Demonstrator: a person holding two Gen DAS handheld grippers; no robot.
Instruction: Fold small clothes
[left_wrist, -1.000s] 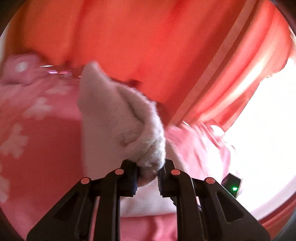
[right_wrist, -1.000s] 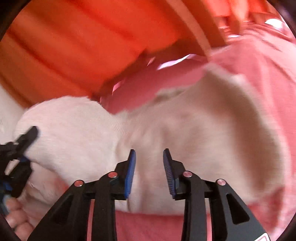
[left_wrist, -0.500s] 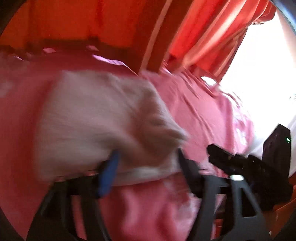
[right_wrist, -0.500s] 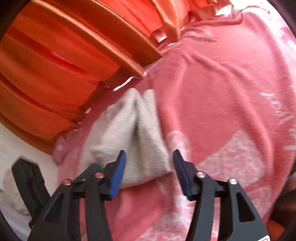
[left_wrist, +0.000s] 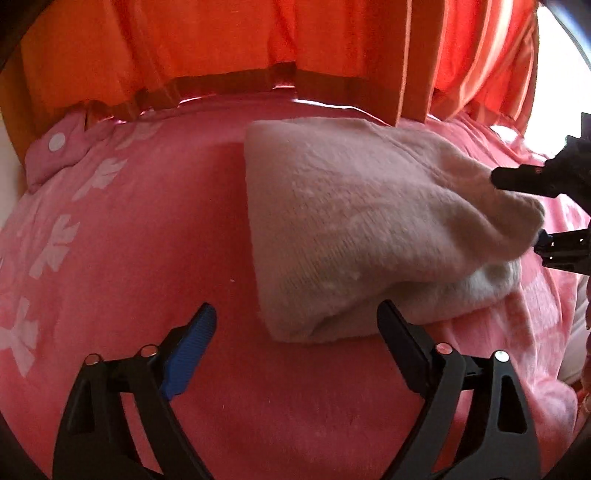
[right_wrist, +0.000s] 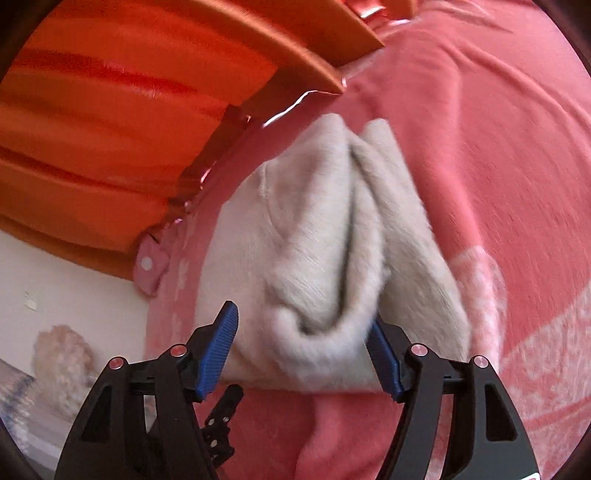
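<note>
A cream knitted garment (left_wrist: 351, 206), folded over, lies flat on the pink bedspread (left_wrist: 129, 258). My left gripper (left_wrist: 295, 308) stands open just in front of its near corner, with both pads clear of the cloth. At the right edge of the left wrist view my right gripper (left_wrist: 517, 210) straddles the garment's far end. In the right wrist view the bunched end of the garment (right_wrist: 314, 240) sits between the blue pads of the right gripper (right_wrist: 303, 317). Those jaws are opening and no longer press the cloth.
An orange curtain (left_wrist: 221, 44) and a wooden rail (right_wrist: 325, 48) run along the far side of the bed. A pink pillow corner (left_wrist: 55, 147) lies at the back left. Beyond the bed's edge (right_wrist: 155, 314) sits a pale fluffy thing (right_wrist: 59, 354). Bright window light fills the upper right.
The left gripper let go of the garment, opened wide and came down. The garment, held up before, now lies on the bedspread. The right gripper's jaws spread wider around its end.
</note>
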